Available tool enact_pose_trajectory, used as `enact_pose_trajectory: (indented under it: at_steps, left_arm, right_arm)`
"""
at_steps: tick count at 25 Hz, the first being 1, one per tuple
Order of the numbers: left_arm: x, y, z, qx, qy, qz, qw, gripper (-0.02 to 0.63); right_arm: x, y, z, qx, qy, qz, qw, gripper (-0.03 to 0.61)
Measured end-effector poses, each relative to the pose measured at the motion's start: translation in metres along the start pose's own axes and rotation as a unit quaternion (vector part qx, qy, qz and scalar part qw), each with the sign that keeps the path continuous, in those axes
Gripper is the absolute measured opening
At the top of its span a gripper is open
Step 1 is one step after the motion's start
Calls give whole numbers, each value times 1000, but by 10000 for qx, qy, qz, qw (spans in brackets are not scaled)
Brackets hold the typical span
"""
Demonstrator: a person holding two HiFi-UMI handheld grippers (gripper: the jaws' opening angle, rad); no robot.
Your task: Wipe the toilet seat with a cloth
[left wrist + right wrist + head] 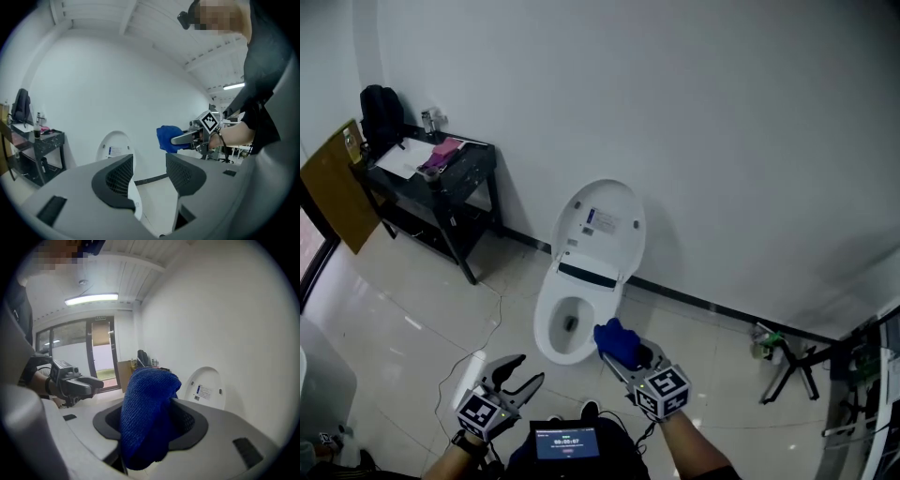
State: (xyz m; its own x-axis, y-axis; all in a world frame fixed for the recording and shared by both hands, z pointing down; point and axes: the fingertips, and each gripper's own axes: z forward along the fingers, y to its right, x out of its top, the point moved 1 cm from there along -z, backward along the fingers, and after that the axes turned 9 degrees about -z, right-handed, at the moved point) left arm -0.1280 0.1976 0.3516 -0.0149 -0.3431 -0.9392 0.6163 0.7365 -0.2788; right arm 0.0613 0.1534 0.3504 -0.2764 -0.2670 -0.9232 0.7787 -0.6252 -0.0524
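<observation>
Right tool (621,354) is clamped on the blue cloth (616,339) right over the toilet seat (546,326), ready to wipe. Left tool (526,371) is wide apart and empty.

one toilet (586,253), one blue cloth (619,342), one table (467,167)

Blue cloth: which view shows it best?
The right gripper view: the blue cloth fills the centre, clamped in the jaws of the right gripper, knit texture plain. The head view shows it as a small blue lump near the toilet bowl; the left gripper view shows it small, side-on.
</observation>
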Motion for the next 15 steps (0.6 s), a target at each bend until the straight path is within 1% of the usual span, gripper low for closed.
enact_pose_trajectory:
  at_steps: [3, 5, 7, 10, 15]
  left_arm:
    - [-1, 12, -13, 42, 8, 65, 10000, 225]
    - [-6, 20, -21, 58, 8, 132, 9999, 225]
    - [-4, 35, -25, 78, 26, 120, 9999, 225]
    - [6, 62, -22, 73, 113, -3, 9999, 225]
    - [6, 96, -21, 33, 178, 34, 9998, 225]
  right_arm:
    - [7, -8, -41, -200, 139, -73, 9997, 242]
    - [8, -11, -66, -311, 262, 17, 9992, 241]
    - [4, -18, -87, -303, 385, 146, 9987, 241]
    - [-7, -26, -112, -243, 464, 307, 9982, 238]
    - [-18, -35, -144, -196, 522, 400, 9976, 238]
